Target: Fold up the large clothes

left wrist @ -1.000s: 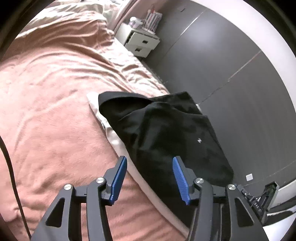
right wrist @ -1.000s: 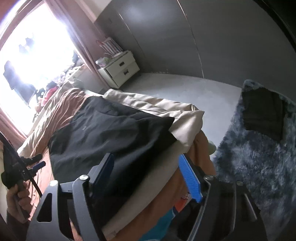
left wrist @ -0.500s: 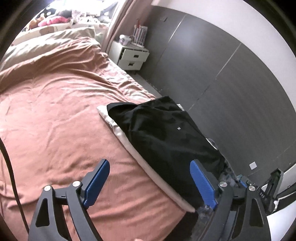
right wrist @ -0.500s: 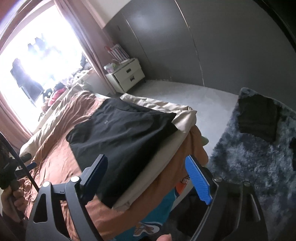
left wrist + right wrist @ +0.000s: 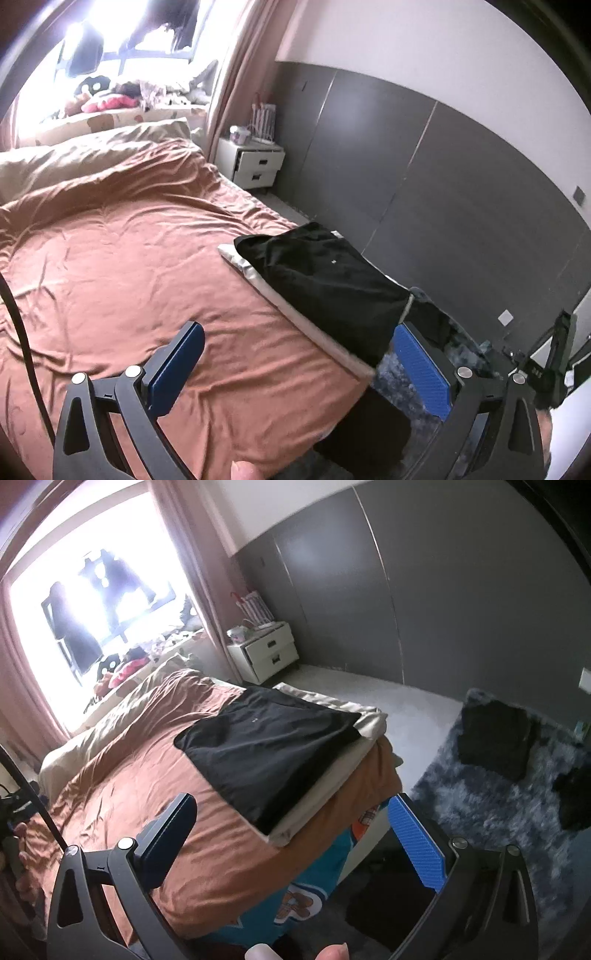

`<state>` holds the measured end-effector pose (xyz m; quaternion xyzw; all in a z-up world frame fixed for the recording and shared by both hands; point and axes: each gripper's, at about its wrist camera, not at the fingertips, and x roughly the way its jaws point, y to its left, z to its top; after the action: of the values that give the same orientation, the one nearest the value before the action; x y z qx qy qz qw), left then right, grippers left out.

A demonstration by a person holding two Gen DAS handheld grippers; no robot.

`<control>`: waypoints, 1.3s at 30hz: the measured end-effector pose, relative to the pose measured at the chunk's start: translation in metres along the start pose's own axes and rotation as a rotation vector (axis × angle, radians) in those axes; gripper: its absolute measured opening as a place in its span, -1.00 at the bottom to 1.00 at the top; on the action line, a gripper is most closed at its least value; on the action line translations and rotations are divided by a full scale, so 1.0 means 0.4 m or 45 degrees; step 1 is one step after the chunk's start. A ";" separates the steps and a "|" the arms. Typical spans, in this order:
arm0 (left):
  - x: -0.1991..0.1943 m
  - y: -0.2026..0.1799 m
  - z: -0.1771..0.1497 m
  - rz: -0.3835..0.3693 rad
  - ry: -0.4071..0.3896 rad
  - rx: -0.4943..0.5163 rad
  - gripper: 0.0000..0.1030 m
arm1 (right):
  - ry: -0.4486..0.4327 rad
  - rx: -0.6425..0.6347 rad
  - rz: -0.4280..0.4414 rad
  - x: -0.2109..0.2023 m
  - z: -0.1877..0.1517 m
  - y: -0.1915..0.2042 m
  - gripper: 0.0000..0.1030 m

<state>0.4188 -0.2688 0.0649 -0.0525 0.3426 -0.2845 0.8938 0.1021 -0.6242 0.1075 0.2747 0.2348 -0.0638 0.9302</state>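
Note:
A folded black garment point(image 5: 325, 280) point(image 5: 269, 749) lies flat on a folded beige garment point(image 5: 306, 321) point(image 5: 332, 775), near the bed's corner on the rust-coloured cover point(image 5: 122, 266) point(image 5: 155, 775). My left gripper point(image 5: 299, 365) hovers well back from the pile, its jaws opening wide, nothing between the blue pads. My right gripper point(image 5: 295, 834) also hangs away from the pile above the bed's edge, jaws opening, holding nothing. More dark clothes point(image 5: 495, 738) lie on the shaggy blue-grey rug point(image 5: 498, 812).
A white nightstand point(image 5: 251, 166) point(image 5: 266, 653) stands by the dark panelled wall. Pillows and soft toys point(image 5: 107, 103) sit under the bright window. A teal cartoon-print sheet point(image 5: 314, 878) hangs off the bed's side. A thumb tip point(image 5: 332, 952) shows at the bottom.
Both grippers opened from half-closed to wide and pulled back and upward from the black garment, which stays lying on the pile. More of the room is in view.

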 end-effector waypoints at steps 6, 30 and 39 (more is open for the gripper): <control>-0.175 -0.006 -0.079 0.037 -0.093 0.045 0.99 | -0.022 -0.044 0.056 -0.093 -0.050 0.042 1.00; -0.623 -0.093 -0.419 0.250 -0.364 0.141 0.99 | -0.054 -0.240 0.186 -0.315 -0.240 0.029 1.00; -0.698 -0.105 -0.538 0.317 -0.428 0.149 0.99 | -0.120 -0.319 0.210 -0.355 -0.352 0.043 1.00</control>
<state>0.0923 -0.1299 0.0762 -0.0046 0.1755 -0.1787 0.9681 -0.0755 -0.5351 0.0788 0.1716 0.1736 0.0297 0.9693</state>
